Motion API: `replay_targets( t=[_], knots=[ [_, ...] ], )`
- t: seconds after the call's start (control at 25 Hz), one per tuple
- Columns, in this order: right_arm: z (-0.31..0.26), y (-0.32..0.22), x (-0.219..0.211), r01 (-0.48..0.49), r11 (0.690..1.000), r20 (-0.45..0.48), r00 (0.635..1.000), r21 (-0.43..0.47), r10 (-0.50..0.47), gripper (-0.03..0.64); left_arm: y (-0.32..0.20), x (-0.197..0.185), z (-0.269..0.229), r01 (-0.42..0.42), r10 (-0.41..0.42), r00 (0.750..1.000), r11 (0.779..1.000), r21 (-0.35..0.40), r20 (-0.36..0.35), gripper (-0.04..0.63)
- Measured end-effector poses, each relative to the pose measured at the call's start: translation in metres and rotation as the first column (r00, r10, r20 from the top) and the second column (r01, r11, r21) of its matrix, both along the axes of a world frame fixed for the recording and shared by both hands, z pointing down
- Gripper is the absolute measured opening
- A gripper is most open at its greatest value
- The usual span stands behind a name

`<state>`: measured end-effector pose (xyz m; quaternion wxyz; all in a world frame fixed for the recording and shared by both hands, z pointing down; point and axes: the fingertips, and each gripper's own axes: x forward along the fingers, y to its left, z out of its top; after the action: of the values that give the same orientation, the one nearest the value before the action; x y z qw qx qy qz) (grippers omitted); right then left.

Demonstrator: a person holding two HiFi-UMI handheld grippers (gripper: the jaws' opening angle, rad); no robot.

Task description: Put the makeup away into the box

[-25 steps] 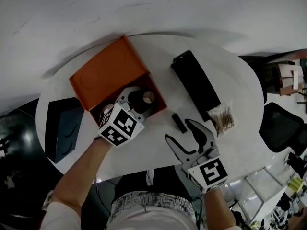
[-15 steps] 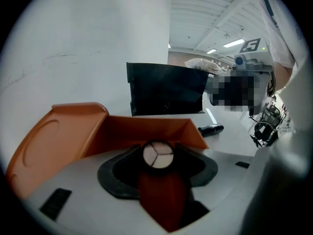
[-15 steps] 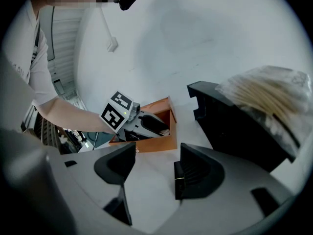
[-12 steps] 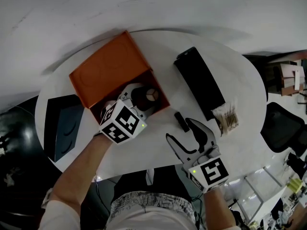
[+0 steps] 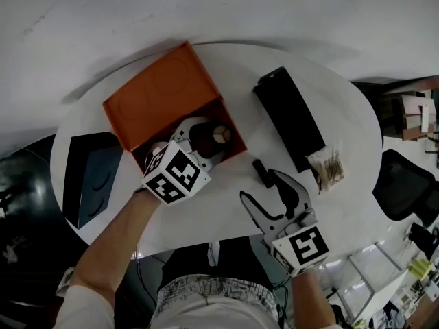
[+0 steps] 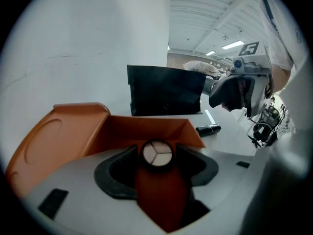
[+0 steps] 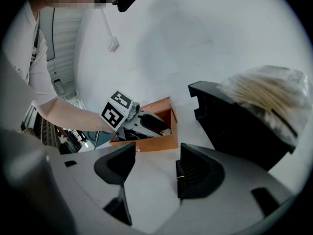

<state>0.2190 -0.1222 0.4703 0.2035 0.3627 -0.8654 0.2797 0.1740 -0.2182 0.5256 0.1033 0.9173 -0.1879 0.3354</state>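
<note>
On a round white table [image 5: 206,204], an orange box [image 5: 164,94] lies with its lid folded back. Inside it, the left gripper [image 5: 206,141] has just been opening its jaws; they now stand released, with a dark red makeup pot [image 6: 157,153] with a pale round top standing between them in the box. To the right, the right gripper [image 7: 152,165] hovers spread and empty just beside a small black tube [image 5: 259,173]. A long black case [image 5: 288,118] and a bag of cotton swabs [image 5: 328,168] lie beyond.

left tongs [image 5: 211,138] | jaws just opened wider | jar [image 6: 157,153] between
</note>
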Motion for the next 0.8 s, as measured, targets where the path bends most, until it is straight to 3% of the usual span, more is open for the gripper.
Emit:
replay_targets(
  t=[0.44,0.8],
  knots=[
    [-0.011,0.005,0.000,-0.017,0.999,-0.027,0.999,0.038,0.019,0.298,0.004,-0.001,-0.031,0.011,-0.009,0.999,0.998,0.060,-0.035,0.249],
    [-0.042,0.015,-0.013,-0.042,0.993,-0.057,0.997,0.111,0.049,0.298,0.023,-0.023,-0.095,0.025,-0.012,0.997,0.987,0.161,-0.082,0.249]
  ],
)
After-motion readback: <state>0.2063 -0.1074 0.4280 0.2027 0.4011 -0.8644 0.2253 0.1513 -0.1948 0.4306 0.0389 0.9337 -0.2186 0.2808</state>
